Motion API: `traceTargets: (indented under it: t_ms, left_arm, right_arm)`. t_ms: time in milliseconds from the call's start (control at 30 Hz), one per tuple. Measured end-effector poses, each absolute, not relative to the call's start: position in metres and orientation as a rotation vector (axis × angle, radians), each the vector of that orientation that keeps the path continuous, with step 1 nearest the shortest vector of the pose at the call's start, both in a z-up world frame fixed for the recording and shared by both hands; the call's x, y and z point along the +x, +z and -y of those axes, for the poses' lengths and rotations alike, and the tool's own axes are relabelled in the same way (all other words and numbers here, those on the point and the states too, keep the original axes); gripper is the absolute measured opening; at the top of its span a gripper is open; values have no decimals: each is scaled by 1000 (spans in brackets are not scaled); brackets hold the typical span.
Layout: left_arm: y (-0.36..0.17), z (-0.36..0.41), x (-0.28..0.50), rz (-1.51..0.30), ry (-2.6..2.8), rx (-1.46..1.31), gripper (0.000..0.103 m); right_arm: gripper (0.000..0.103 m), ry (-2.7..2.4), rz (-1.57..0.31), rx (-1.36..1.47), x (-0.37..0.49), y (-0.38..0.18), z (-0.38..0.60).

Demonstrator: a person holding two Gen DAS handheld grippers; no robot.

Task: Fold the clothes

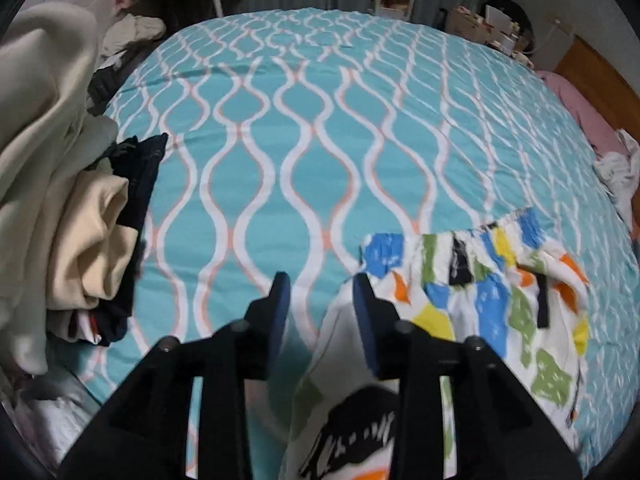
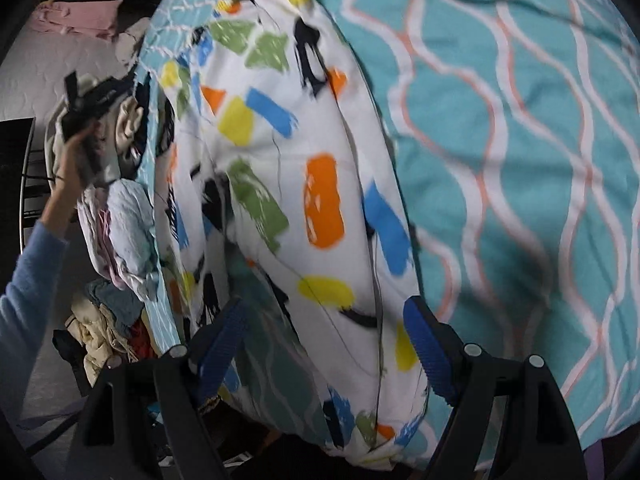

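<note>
I have the bed (image 1: 320, 128) filling both views, its teal wave-patterned cover mostly bare ahead of me. The patterned shorts (image 2: 280, 184), white with blue, orange, green and yellow patches, lie at the near edge of the bed, waistband away from me in the left view, one end drooping over the edge.

My left claw (image 1: 322, 300) is open with only bedcover showing between its tips; the shorts lie against the outer side of its right finger, not in its grip. My right claw (image 2: 324, 328) stands open and astride the near end of the shorts, cloth between the fingers but not visibly pinched.

To fold well, I judge I should close the right claw on one layer edge only, bring the left across to a matching corner, and keep the cloth taut so the halves meet square, pulling the drooping end fully onto the bed first.

A heap of clothes (image 1: 80, 240), cream and dark, crowds the left edge of the bed; it could snag a wide sweep. In the right view my hand (image 2: 76, 152) and blue sleeve (image 2: 24, 280) are near that heap. More laundry (image 1: 620, 172) sits at the far right, well apart.
</note>
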State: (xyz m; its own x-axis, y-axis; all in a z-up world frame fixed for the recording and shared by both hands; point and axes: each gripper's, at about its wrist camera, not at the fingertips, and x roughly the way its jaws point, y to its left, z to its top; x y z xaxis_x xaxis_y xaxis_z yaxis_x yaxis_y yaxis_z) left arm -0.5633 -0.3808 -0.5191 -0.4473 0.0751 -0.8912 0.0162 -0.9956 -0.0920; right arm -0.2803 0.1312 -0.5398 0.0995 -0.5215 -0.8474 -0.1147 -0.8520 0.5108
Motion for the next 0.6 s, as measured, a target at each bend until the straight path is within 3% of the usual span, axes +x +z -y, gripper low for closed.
traceTargets:
  t_ms: [100,367,600]
  left_arm:
    - [-508,386,-567,187,2581,-1707,35]
    - [-494,370,-455,701,2333,-1686,36]
    - [-510,302,-281,681,2176,-1738,37]
  right_arm:
    - [82,-1842,598,2052,-278,-535,-128]
    - [82,-1883,650,1904,-305,-509,-121]
    - [82,-1782,608,2014,-228,-548,-150]
